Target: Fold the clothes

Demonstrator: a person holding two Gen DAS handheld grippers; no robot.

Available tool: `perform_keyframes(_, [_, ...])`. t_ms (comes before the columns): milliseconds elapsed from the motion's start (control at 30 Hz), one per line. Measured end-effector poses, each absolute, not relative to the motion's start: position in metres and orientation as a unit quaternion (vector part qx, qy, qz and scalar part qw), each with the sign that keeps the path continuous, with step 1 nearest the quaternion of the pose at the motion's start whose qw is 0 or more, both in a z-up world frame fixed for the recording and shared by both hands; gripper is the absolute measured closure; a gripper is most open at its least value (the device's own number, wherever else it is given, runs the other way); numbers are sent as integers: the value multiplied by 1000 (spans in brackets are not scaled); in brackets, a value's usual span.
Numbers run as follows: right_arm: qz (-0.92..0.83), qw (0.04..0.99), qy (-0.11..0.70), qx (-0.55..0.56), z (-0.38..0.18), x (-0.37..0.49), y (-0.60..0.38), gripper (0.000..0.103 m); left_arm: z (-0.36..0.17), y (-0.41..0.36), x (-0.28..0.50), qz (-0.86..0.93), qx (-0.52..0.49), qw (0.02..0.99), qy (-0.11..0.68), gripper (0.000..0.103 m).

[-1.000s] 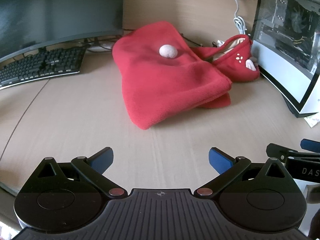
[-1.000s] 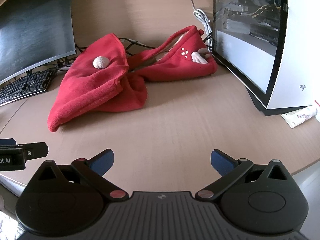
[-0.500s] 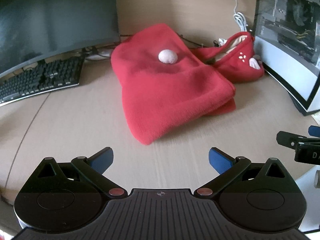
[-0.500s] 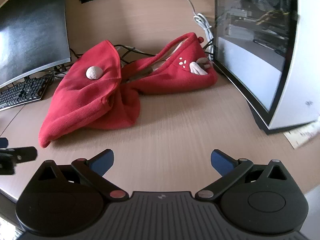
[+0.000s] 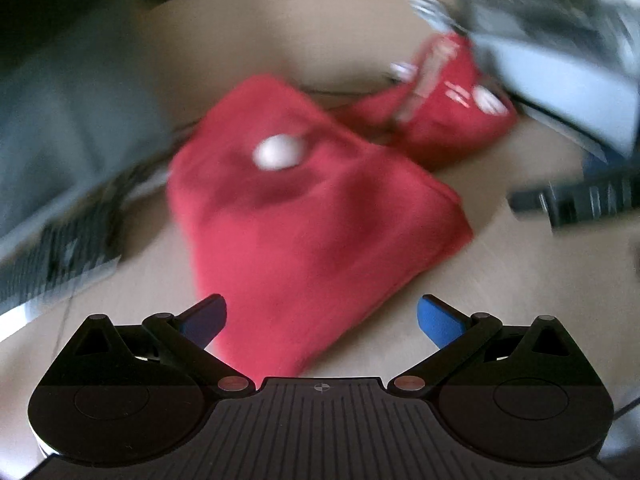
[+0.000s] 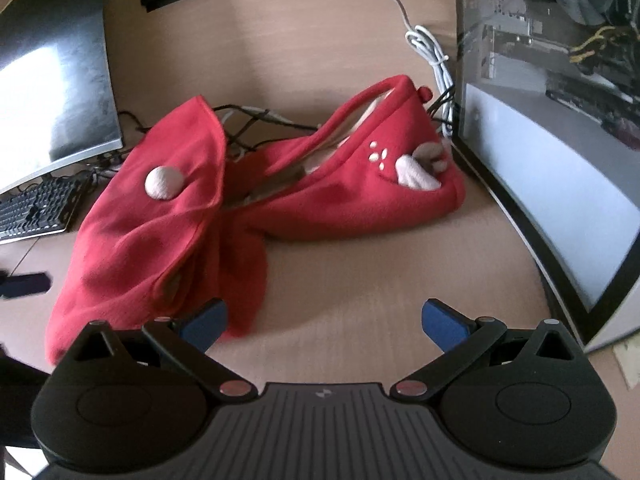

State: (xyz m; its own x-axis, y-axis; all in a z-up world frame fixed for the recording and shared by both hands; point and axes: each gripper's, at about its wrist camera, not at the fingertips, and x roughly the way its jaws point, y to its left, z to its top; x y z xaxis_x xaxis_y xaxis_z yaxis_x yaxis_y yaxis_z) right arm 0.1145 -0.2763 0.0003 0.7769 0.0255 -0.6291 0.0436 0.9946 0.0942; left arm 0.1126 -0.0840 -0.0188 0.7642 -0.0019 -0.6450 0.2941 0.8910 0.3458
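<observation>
A red fleece garment (image 5: 312, 216) (image 6: 168, 224) with a pale round pom-pom (image 6: 163, 182) lies folded on the wooden desk (image 6: 380, 280). Its hood part (image 6: 372, 184), with white marks and pale ears, lies to the right by the PC case. My left gripper (image 5: 322, 316) is open just above the garment's near corner; that view is blurred by motion. My right gripper (image 6: 324, 318) is open, its left fingertip over the garment's lower right edge. Nothing sits between either pair of fingers. The other gripper shows at the right edge of the left wrist view (image 5: 580, 200).
A curved monitor (image 6: 52, 80) and keyboard (image 6: 36, 208) stand at the left. A glass-sided PC case (image 6: 560, 128) fills the right. White cable (image 6: 428, 48) and dark cables lie behind the garment. The desk's front edge is near both grippers.
Both grippers have moved forward toward the garment, which now looks larger and closer. The left one is moving fast, blurring its view. Both stay open.
</observation>
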Motion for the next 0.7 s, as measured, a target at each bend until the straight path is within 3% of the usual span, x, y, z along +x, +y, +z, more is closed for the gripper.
perform_keyframes(133, [1,941,335,41,-1,132,-285,0,-11,-78,145,4,260,924,282,0])
perform_keyframes(267, [25,937,345,39,-10,160,-284,0,47,16,150,214,79,942,244,0])
perform_keyframes(433, [99,937,334,24,-8,205,-246,0,37,110,126,391,34,865,313,0])
perform_keyframes(567, [164,934,317,14,0,240,-198,0,27,132,91,445,30,824,350,0])
perform_keyframes(700, [213,928,305,-9,-2,260,-148,0,48,129,68,404,-30,850,337,0])
